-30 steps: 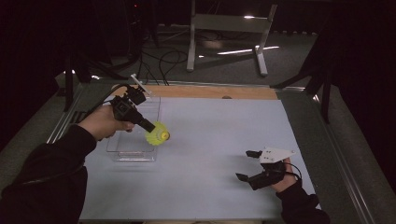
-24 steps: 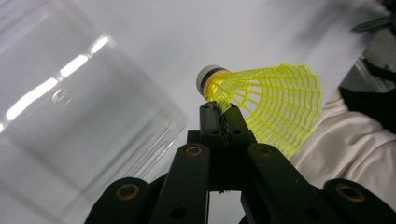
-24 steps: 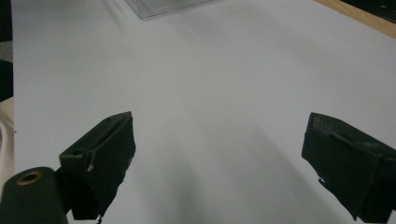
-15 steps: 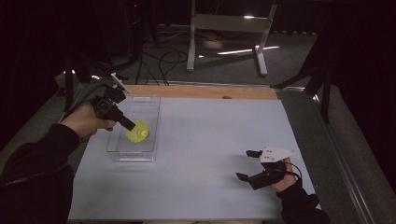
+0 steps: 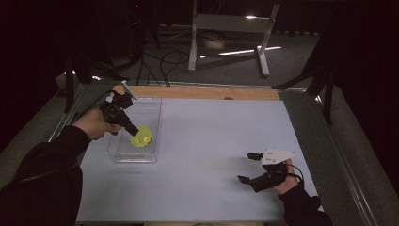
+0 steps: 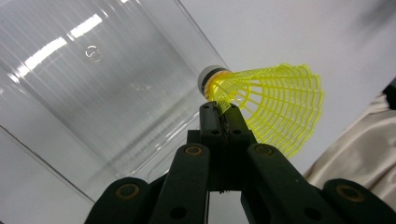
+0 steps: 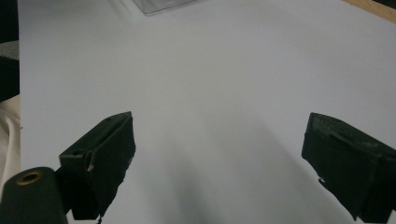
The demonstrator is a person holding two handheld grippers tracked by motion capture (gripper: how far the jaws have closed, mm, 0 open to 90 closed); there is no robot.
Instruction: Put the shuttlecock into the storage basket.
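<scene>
yellow shuttlecock (image 6: 266, 105) pinched between left gripper (image 6: 223, 112) fingers (image 6: 211, 122).

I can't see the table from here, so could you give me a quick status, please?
Left claw shut on yellow shuttlecock, over clear tray. Right claw open, empty. Nothing in the way.

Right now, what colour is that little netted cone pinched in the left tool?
Bright yellow mesh skirt with a whitish tip: a shuttlecock, clearest in the left gripper view.

Shuttlecock (image 6: 275, 105) yellow mesh skirt, white-grey cork; bin (image 5: 150, 113) clear; table (image 5: 221, 141) pale grey; left gripper (image 6: 219, 114) black.
</scene>
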